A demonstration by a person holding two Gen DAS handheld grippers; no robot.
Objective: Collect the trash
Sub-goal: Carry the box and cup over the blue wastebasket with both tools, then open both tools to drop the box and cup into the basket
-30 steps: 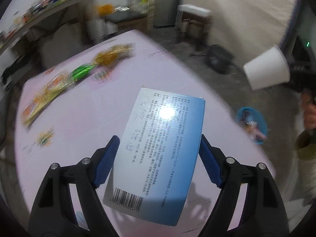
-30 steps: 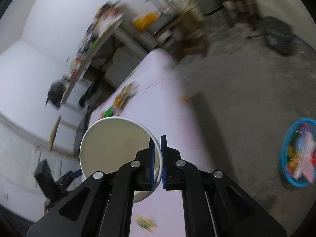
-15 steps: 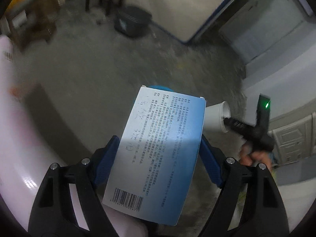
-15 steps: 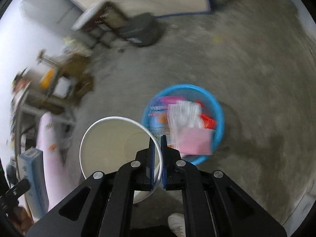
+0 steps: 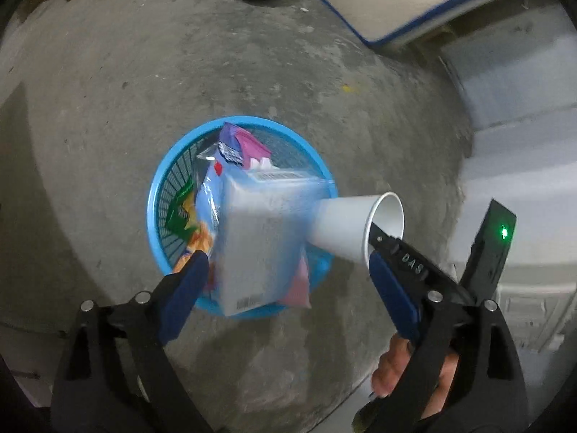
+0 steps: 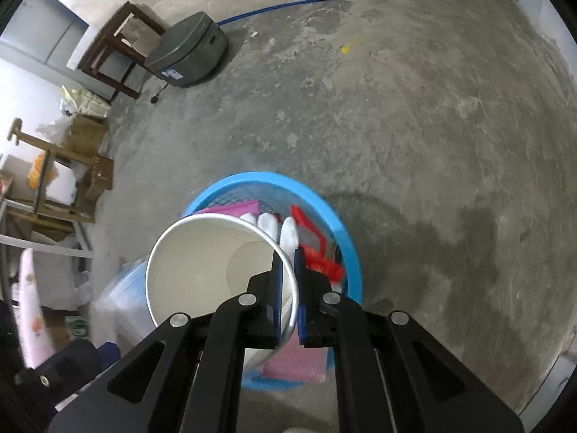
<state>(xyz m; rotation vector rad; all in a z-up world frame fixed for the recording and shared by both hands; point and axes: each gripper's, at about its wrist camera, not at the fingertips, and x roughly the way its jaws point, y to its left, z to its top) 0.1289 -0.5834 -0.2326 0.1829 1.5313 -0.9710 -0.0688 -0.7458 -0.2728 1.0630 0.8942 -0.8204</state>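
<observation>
A blue plastic basket [image 5: 155,195] with several wrappers in it stands on the concrete floor below both grippers. My left gripper [image 5: 286,263] hangs over it and its jaws are opening. The light-blue box [image 5: 259,238] is between them, blurred and clear of both pads, dropping toward the basket. My right gripper [image 6: 287,263] is shut on the rim of a white paper cup [image 6: 202,263], which is empty inside. That cup [image 5: 346,227] lies tilted at the basket's right rim [image 6: 324,213]. The box [image 6: 119,296] shows as a pale blur left of the cup.
A grey round case [image 6: 187,50] and a dark wooden stool [image 6: 115,43] stand at the far wall. A blue-edged mattress [image 5: 396,0] leans behind. The pink table edge [image 6: 30,306] is at the far left. A person's hand [image 5: 393,371] holds the right gripper.
Both grippers swung from the pink table to above the blue basket and tipped down. The left jaws widened and the box came loose. The cup stays gripped.
</observation>
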